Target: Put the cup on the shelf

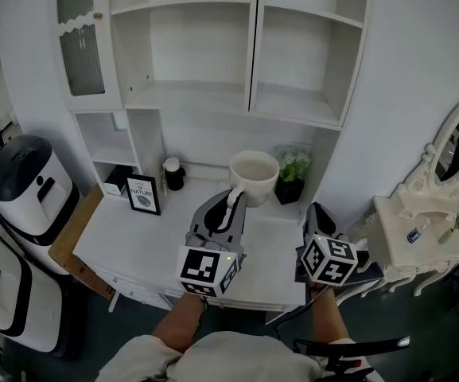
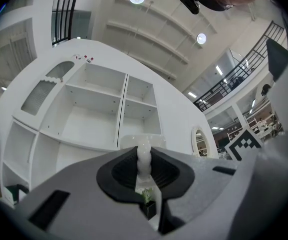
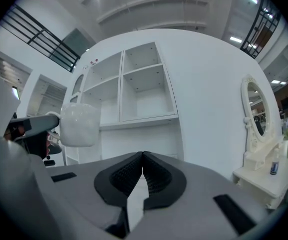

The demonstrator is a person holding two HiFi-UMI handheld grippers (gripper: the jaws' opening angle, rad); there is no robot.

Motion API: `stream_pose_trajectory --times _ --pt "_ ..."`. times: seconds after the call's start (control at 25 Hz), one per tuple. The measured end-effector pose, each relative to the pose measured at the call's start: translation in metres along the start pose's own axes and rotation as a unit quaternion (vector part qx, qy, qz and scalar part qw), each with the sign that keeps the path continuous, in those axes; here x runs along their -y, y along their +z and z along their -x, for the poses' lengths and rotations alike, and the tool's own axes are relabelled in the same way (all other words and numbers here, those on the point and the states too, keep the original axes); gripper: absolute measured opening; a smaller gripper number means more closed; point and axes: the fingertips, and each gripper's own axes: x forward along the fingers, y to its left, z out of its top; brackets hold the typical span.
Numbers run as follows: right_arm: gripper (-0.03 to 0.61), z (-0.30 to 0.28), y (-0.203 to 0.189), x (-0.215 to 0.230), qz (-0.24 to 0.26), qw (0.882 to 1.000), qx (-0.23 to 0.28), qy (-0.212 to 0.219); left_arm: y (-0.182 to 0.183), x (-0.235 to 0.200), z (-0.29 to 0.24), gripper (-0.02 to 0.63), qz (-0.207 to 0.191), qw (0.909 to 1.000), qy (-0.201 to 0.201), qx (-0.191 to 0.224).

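A large white cup (image 1: 254,173) hangs above the white desk (image 1: 141,249), held by its handle (image 2: 144,160) in my left gripper (image 1: 233,201). The jaws are shut on that handle, and the cup's body (image 2: 134,141) shows just beyond them. In the right gripper view the cup (image 3: 80,125) is at the left, in front of the shelf unit. The white shelf unit (image 1: 197,98) stands behind the desk with bare compartments (image 2: 94,119). My right gripper (image 1: 317,212) is to the right of the cup, its jaws (image 3: 143,156) shut with nothing between them.
On the desk's back edge stand a potted plant (image 1: 293,173), a dark jar (image 1: 173,173) and a framed picture (image 1: 144,195). A white dressing table with a mirror (image 1: 424,229) is at the right. White appliances (image 1: 26,189) stand at the left.
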Motion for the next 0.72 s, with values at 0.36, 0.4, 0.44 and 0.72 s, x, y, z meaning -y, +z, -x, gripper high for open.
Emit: stream_pose_trajectory --times 0.36,0.4,0.44,0.72 --pt "0.023 -0.044 -0.002 0.015 -0.002 1.0 -0.002 -0.004 -0.016 -0.011 -0.042 0.048 0.006 0.9998 -0.019 -0.009" --pt "0.023 -0.049 -0.001 0.017 0.0 1.0 -0.002 -0.002 -0.019 -0.01 -0.045 0.048 0.007 0.9997 -0.019 -0.012" --pt "0.023 -0.053 0.001 0.018 0.002 1.0 -0.001 0.0 -0.022 -0.009 -0.048 0.048 0.007 0.9997 -0.019 -0.014" --pt "0.023 -0.086 0.024 0.023 0.002 1.0 0.015 0.025 -0.019 -0.008 -0.072 0.048 -0.002 0.9997 -0.018 -0.018"
